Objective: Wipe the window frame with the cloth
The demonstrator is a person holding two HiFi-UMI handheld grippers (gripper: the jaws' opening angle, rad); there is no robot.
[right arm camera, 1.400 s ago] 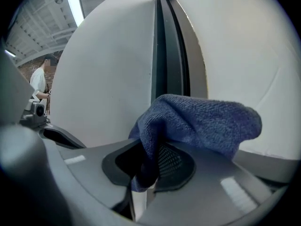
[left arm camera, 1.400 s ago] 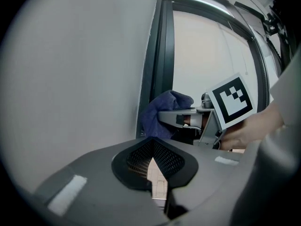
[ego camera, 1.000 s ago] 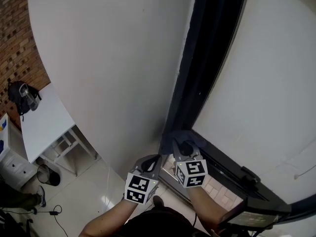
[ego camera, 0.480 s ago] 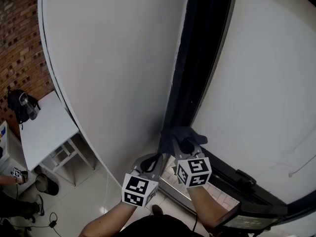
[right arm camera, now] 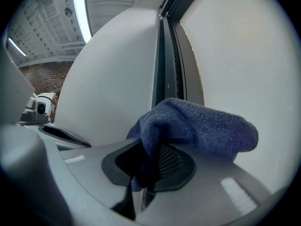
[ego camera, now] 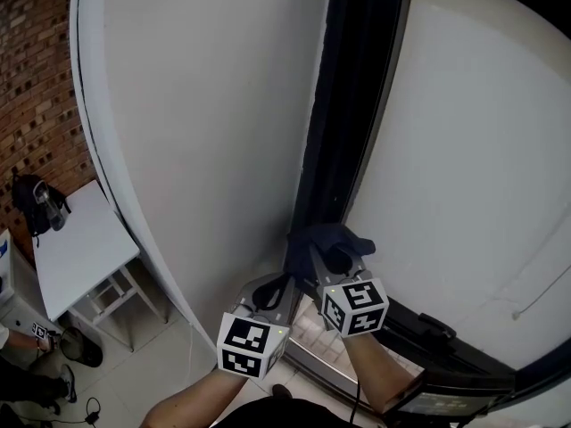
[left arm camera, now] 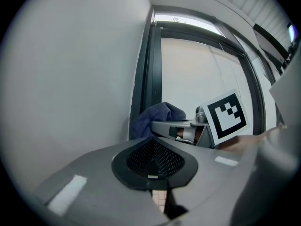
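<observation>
A dark blue cloth is bunched against the lower part of the black vertical window frame. My right gripper is shut on the cloth, which drapes over its jaws and presses at the frame. The left gripper hangs just left of it and slightly lower, shut with nothing between its jaws. From the left gripper view the cloth and the right gripper's marker cube sit ahead beside the frame.
White wall panels flank the frame on both sides. A dark sill with a handle runs to the lower right. Far below at left stand a white table, a black bag and a brick wall.
The right gripper with the cloth has moved up along the frame. The left gripper has risen a little with it.
</observation>
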